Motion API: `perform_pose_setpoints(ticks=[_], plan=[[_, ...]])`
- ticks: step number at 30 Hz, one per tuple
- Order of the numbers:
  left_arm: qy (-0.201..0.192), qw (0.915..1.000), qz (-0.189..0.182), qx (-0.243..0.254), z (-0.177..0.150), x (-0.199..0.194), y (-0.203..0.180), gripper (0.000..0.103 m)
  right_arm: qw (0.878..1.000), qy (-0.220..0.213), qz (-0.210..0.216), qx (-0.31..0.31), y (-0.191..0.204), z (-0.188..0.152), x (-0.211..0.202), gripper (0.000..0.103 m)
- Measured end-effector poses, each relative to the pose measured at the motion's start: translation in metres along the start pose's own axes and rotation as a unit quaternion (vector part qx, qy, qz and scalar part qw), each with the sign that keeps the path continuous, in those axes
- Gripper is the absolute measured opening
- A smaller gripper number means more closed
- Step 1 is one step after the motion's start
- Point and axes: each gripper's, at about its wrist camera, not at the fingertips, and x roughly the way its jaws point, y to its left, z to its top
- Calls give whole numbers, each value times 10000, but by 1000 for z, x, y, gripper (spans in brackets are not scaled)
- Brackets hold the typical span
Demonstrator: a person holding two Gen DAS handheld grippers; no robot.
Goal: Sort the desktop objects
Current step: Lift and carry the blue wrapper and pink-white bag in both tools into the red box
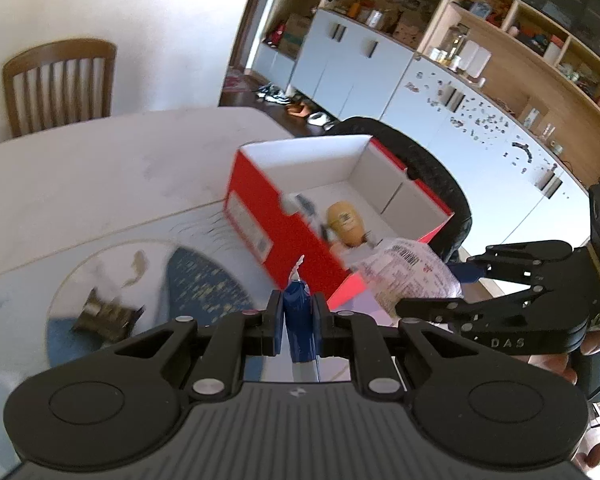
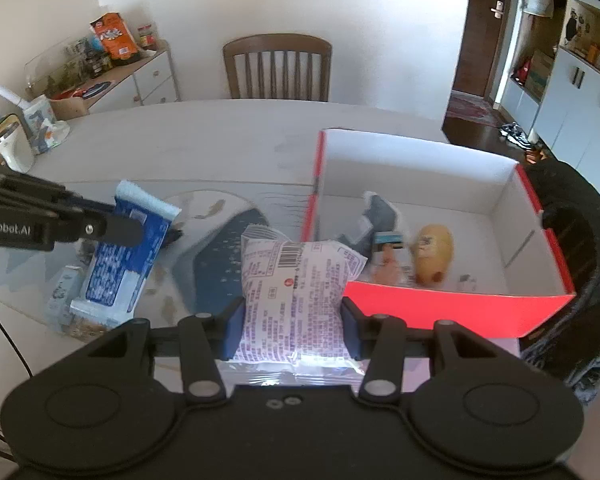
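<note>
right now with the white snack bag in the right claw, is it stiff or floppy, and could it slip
Probably floppy: the white snack bag bulges and creases between the right claw. It looks puffy, so likely light for its size. The glossy film might slip, though the claw is shut across its middle, next to the red box.

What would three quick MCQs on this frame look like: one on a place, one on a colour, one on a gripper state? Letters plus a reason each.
1. Where is the yellow potato-shaped toy?
A. inside the box
B. on the table mat
C. in the left gripper

2. What colour is the outside of the box?
A. blue
B. red
C. green

3. What is the right gripper doing?
A. open and empty
B. shut on a white printed packet
C. shut on a pen

Key: 1 A, the toy lies on the box's white floor. 2 B, its outer walls are red. 3 B, both fingers press the sides of the white printed packet, while the left gripper grips a blue packet.
</note>
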Motion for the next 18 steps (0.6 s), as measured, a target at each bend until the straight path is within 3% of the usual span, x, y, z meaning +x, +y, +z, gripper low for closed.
perform_pose_setpoints(ticks=[18], plan=[[-178, 9994, -196, 219, 56, 56, -68, 13, 9991, -104, -406, -4, -90, 8, -10, 48]])
